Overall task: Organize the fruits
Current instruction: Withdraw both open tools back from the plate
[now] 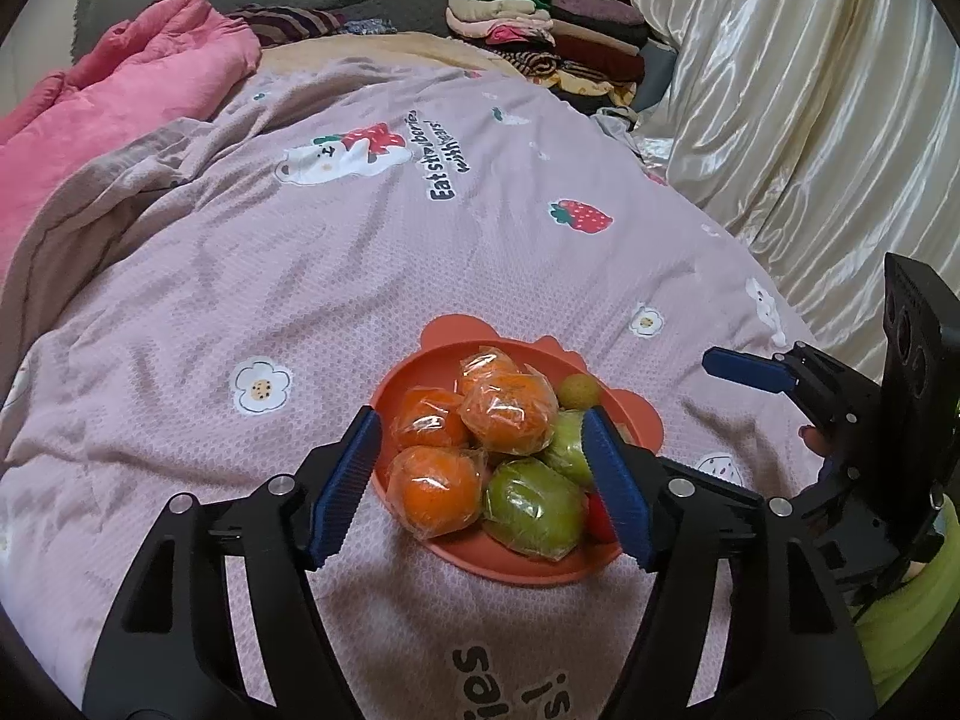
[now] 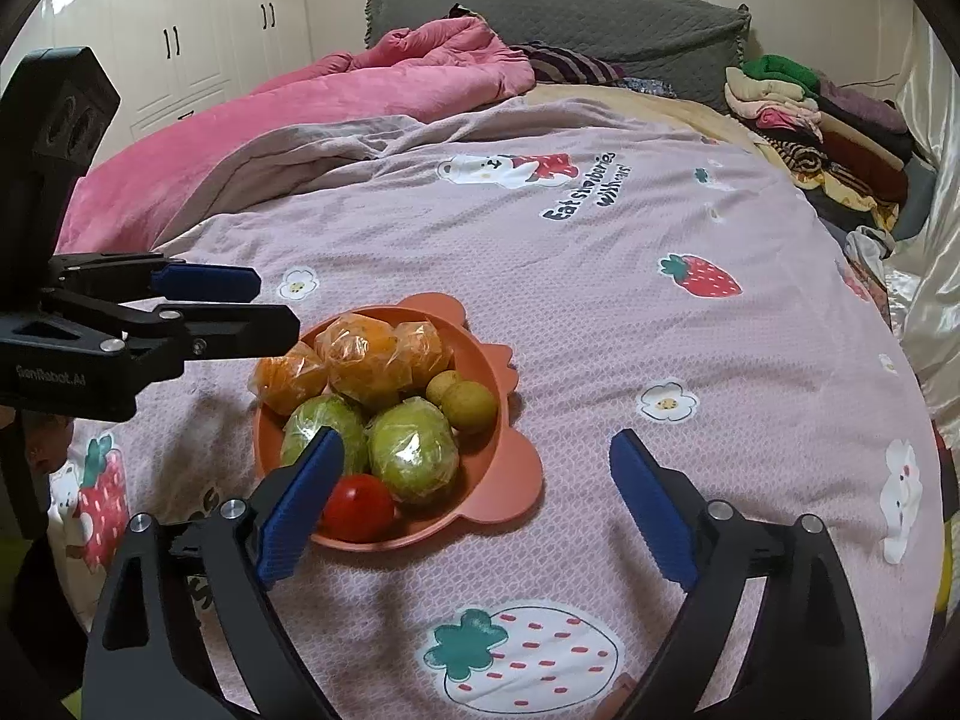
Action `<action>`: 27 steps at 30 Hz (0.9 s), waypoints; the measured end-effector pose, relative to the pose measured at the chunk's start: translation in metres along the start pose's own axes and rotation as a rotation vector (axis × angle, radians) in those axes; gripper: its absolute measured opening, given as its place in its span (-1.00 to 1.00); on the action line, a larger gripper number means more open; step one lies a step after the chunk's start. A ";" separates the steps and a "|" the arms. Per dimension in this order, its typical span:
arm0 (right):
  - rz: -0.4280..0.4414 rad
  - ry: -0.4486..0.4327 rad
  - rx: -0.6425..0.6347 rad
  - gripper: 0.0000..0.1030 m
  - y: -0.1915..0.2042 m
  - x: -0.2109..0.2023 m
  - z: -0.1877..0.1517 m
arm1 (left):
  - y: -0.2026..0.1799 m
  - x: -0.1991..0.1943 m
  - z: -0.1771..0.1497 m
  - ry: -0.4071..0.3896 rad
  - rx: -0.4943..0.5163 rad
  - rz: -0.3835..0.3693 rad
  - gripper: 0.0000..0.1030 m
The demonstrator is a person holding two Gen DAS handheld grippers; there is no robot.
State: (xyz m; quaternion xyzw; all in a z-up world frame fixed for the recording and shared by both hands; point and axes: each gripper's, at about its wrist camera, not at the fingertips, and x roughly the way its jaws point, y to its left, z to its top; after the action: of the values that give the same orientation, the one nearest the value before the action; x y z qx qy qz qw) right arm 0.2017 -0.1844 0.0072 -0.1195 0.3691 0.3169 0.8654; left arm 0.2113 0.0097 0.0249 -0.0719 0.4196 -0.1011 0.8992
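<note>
On waffle-weave quilt [image 2: 600, 324]: scalloped orange bowl [image 2: 510, 480], film-wrapped fruits [image 2: 414, 450].

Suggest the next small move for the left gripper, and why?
Probably ease the left gripper down onto the nearest wrapped orange in the orange bowl and close. Its jaws stand open with that fruit between them, unpinched; the right gripper is open and empty beside the bowl.

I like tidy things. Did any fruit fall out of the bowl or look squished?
No. All the fruit sits inside the orange bowl on the bedspread: wrapped oranges, wrapped green fruits, a red one. Nothing spilled or squashed.
</note>
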 end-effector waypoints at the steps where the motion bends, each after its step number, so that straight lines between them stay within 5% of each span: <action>1: -0.002 0.000 0.001 0.79 0.000 0.000 0.000 | 0.000 -0.001 0.000 -0.001 -0.002 0.000 0.23; 27: -0.028 -0.026 0.006 0.91 0.017 -0.027 -0.003 | 0.002 -0.037 -0.006 -0.068 -0.034 0.029 0.79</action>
State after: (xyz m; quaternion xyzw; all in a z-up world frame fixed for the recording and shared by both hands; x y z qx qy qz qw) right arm 0.1751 -0.1852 0.0244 -0.1178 0.3571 0.3051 0.8749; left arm 0.1841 0.0199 0.0481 -0.0847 0.3916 -0.0783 0.9129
